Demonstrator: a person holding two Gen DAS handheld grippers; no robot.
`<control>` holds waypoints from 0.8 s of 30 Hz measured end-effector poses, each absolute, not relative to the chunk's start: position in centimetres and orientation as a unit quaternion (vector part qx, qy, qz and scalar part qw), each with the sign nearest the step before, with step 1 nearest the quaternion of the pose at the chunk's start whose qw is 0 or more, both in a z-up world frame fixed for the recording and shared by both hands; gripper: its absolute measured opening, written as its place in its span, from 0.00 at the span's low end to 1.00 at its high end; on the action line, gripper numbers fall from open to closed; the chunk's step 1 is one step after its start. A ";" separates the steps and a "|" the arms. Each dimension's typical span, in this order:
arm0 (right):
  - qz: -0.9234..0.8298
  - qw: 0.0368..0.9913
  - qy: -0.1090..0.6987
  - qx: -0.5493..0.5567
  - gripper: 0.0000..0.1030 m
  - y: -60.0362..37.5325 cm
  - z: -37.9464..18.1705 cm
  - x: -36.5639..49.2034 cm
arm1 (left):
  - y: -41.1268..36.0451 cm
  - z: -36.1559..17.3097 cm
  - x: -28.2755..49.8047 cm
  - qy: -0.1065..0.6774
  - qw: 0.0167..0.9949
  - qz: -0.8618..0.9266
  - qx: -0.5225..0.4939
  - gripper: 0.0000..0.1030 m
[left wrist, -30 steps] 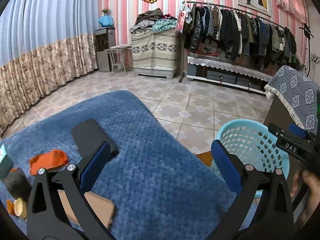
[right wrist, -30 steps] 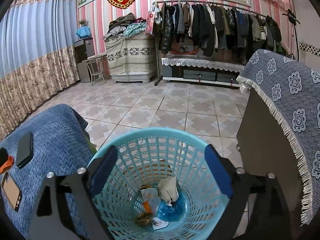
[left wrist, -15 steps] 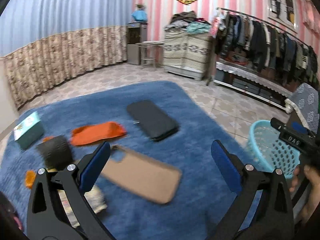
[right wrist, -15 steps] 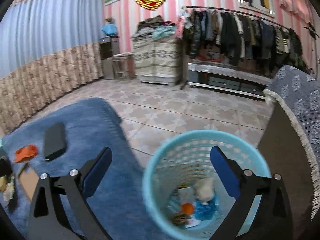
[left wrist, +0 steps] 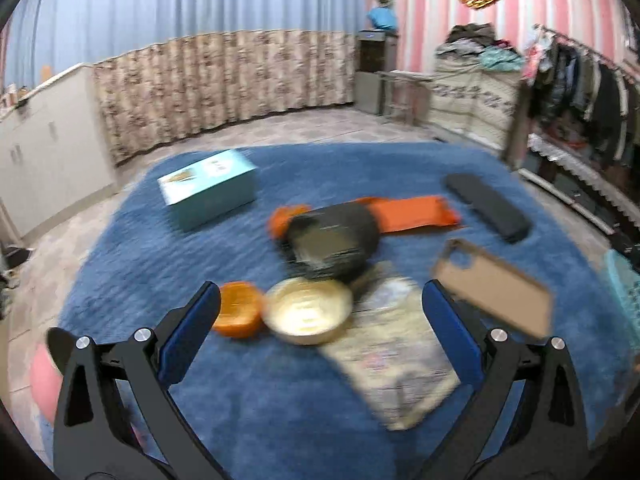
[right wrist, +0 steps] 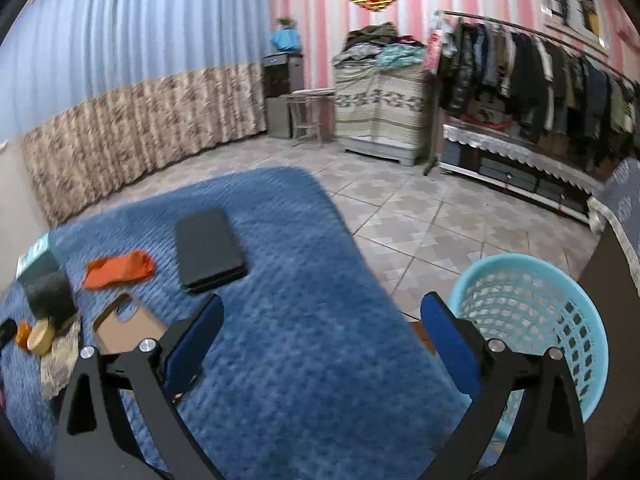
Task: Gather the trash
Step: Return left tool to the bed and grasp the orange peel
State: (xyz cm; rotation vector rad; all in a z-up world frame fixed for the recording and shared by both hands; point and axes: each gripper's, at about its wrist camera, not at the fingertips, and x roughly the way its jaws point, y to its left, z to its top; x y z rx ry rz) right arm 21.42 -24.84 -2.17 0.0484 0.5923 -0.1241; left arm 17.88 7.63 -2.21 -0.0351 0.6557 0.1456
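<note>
Both grippers stand wide open with nothing between their blue pads: the left gripper (left wrist: 320, 328) over a blue textured cover (left wrist: 280, 420) strewn with items, the right gripper (right wrist: 320, 332) over a bare stretch of the same cover. Behind lie a tiled floor (right wrist: 420, 216), blue curtains (right wrist: 120, 40) at upper left, and a clothes rack (right wrist: 540, 80) against a pink striped wall at upper right. A cream cup lid (left wrist: 307, 314), an orange peel (left wrist: 239, 314) and a crumpled wrapper (left wrist: 396, 348) sit between the left jaws at centre frame, the view blurred; the light-blue trash basket (right wrist: 560, 320) sits at lower right, just beyond the right gripper's right jaw.
</note>
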 end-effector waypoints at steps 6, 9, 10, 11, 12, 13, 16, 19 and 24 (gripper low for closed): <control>-0.029 0.949 0.315 0.009 0.94 -22.5 -3.2 22.5 | 11.5 -4.3 18.8 0.342 0.935 0.093 -0.032 0.94; -0.025 0.947 0.320 -0.004 0.94 -21.8 -3.4 22.7 | 13.2 -5.1 19.4 0.352 0.929 0.097 -0.059 0.89; -0.024 0.947 0.321 -0.008 0.94 -21.6 -3.5 22.8 | 13.5 -5.4 19.7 0.358 0.927 0.096 -0.066 0.83; -0.022 0.946 0.323 -0.010 0.94 -21.5 -3.5 22.8 | 14.0 -5.8 19.9 0.366 0.923 0.091 -0.075 0.74; -0.021 0.946 0.324 -0.011 0.94 -21.4 -3.6 22.9 | 14.5 -6.3 20.2 0.378 0.918 0.084 -0.086 0.69; -0.021 0.945 0.325 -0.011 0.94 -21.3 -3.6 22.9 | 14.7 -6.6 20.4 0.385 0.915 0.080 -0.091 0.62; -0.016 0.945 0.326 -0.005 0.94 -21.1 -3.6 23.0 | 15.3 -7.3 20.8 0.393 0.910 0.072 -0.109 0.56; -0.004 0.944 0.329 0.006 0.94 -20.4 -3.7 23.1 | 15.3 -7.5 20.7 0.392 0.911 0.057 -0.114 0.42; 0.029 0.943 0.333 0.000 0.94 -17.4 -3.8 23.2 | 15.0 -6.9 20.2 0.381 0.917 0.060 -0.099 0.36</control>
